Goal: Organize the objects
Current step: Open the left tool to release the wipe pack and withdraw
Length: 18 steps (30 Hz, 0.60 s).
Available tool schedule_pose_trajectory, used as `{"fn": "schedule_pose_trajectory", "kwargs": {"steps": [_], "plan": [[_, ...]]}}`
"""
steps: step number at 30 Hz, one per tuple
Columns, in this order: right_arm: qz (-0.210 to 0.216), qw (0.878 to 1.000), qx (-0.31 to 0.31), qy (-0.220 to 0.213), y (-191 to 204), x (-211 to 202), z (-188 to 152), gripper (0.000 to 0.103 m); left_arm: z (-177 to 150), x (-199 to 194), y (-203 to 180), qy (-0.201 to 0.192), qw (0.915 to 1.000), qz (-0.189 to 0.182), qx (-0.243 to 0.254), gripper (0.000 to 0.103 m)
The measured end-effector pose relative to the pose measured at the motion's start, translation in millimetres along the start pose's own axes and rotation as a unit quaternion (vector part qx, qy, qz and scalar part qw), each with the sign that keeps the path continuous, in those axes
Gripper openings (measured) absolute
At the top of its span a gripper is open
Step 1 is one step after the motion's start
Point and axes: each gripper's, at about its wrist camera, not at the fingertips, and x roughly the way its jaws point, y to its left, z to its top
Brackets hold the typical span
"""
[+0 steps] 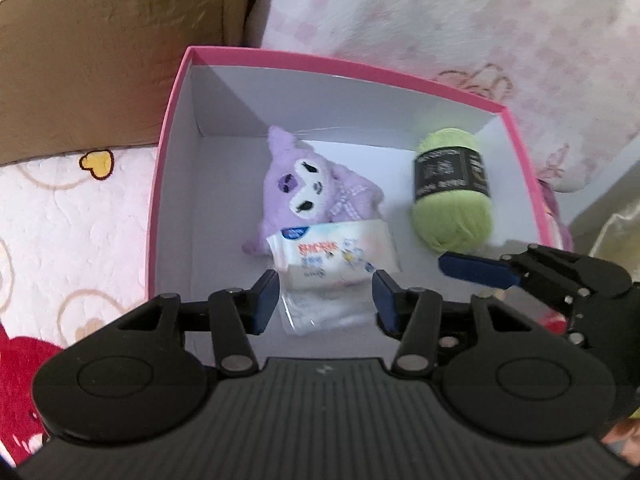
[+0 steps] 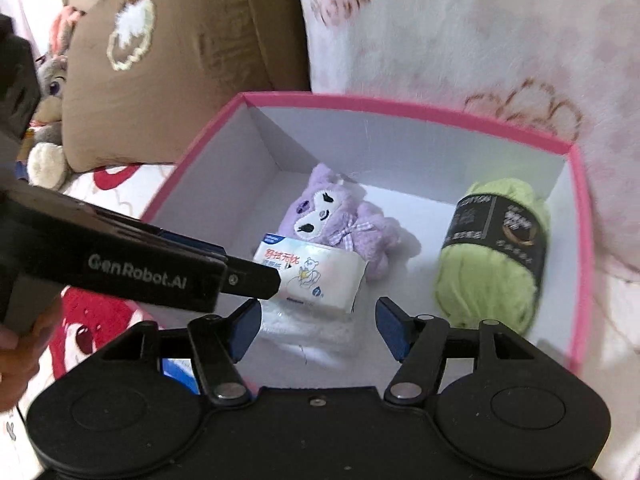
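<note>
Pink-rimmed box: a square cardboard box (image 1: 172,120) with pink outer walls and a white inside sits open on a bed covered in pale floral quilt (image 1: 460,20); every place below is given relative to this box.
Plush toy: a lilac fluffy plush toy with a white face patch and gingham bow (image 1: 312,184) lies inside the box, near the middle of its floor.
Yarn: a lime-green ball of yarn with a black paper band (image 1: 452,196) lies inside the box, by the right wall, apart from the plush.
Tissue packs: a white soft plastic tissue pack with red lettering and a cartoon (image 1: 336,250) lies inside the box, its far edge touching the plush; a second clear-wrapped white pack (image 1: 324,308) lies under or just in front of it.
Left gripper: left gripper (image 1: 326,300) hangs over the near edge of the box; its jaws are parted, with the packs between them but not pressed, so released.
Right gripper: right gripper (image 2: 318,330) hovers over the same spot inside the box, near the yarn; its jaws are also parted, gripping nothing.
Outside the box: a brown embroidered cushion (image 1: 100,60) stands behind the left corner.
Progress: four items appear stowed; whether others remain outside cannot be told.
</note>
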Motion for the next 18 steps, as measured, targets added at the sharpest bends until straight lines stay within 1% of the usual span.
{"fn": "schedule_pose_trajectory", "kwargs": {"steps": [4, 6, 9, 18], "plan": [[-0.01, 1.0, -0.005, -0.019, 4, -32, -2, 0.068, -3, -20, -4, 0.011, 0.9998, -0.013, 0.007, 0.053], [-0.015, 1.0, 0.001, -0.026, 5, -47, -3, 0.068, -6, -33, -8, 0.013, 0.9996, -0.017, 0.019, 0.053], [-0.015, 0.999, 0.006, -0.037, 9, -69, -4, 0.07, -11, -52, -17, 0.012, 0.9989, -0.012, 0.044, 0.053], [-0.031, 0.999, -0.008, -0.038, 33, -112, -20, 0.072, -31, -116, -45, -0.005, 0.9941, -0.019, 0.107, 0.057]]}}
